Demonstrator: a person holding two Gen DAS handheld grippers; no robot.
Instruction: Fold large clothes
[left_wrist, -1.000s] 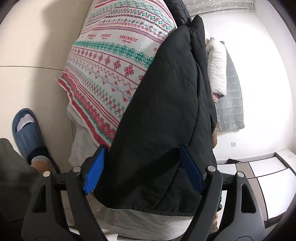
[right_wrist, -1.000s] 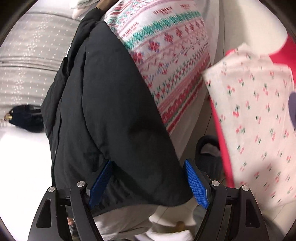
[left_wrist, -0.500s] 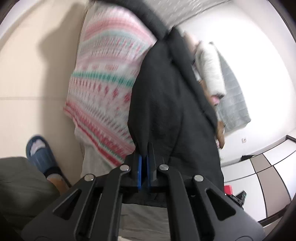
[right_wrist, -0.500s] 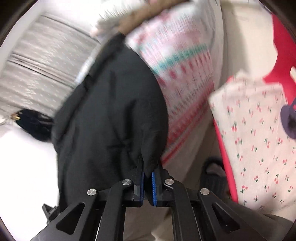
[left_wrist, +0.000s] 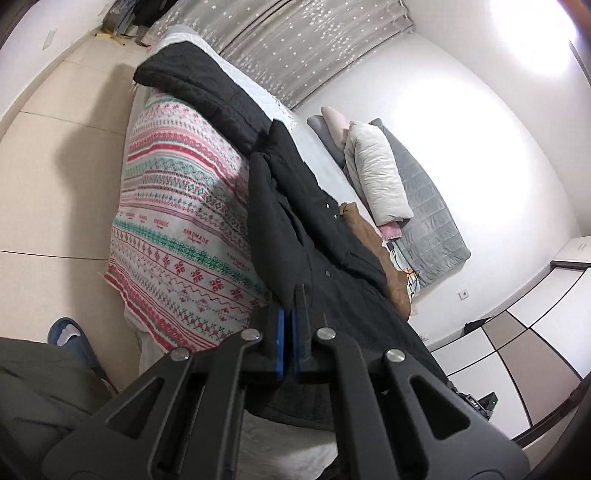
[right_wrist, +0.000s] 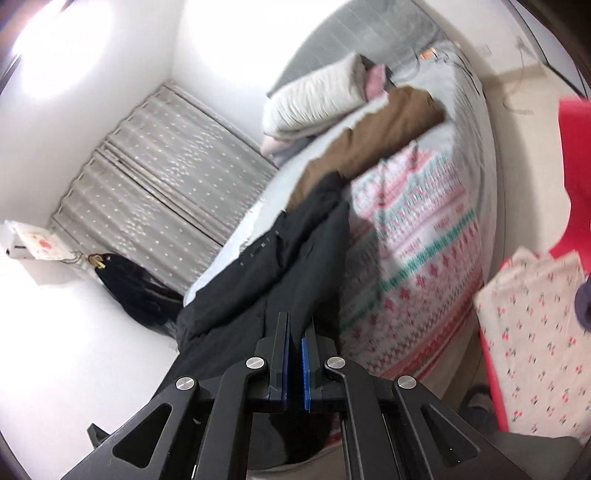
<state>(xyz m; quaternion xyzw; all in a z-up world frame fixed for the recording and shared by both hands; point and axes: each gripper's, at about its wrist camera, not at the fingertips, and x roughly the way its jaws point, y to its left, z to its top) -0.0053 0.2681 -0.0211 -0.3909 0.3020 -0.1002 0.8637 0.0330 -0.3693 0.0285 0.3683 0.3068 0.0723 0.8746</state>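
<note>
A large black quilted coat (left_wrist: 317, 236) lies stretched along the bed over a patterned red, green and white blanket (left_wrist: 177, 236). My left gripper (left_wrist: 287, 314) is shut on the coat's near hem and holds it lifted off the bed. In the right wrist view the same coat (right_wrist: 280, 258) runs away from me, and my right gripper (right_wrist: 294, 332) is shut on its hem too. A sleeve (left_wrist: 199, 88) lies spread at the far end.
A brown garment (right_wrist: 369, 144) lies beside the coat on the bed. A white pillow (left_wrist: 380, 170) and a grey quilt (left_wrist: 428, 214) sit at the head. A cherry-print cloth on a red stand (right_wrist: 532, 339) is to the right. A blue slipper (left_wrist: 70, 339) is on the floor.
Both grippers went from open around the coat's hem to shut on it. Both then rose and pulled back, lifting the hem, so more of the bed and room shows.
</note>
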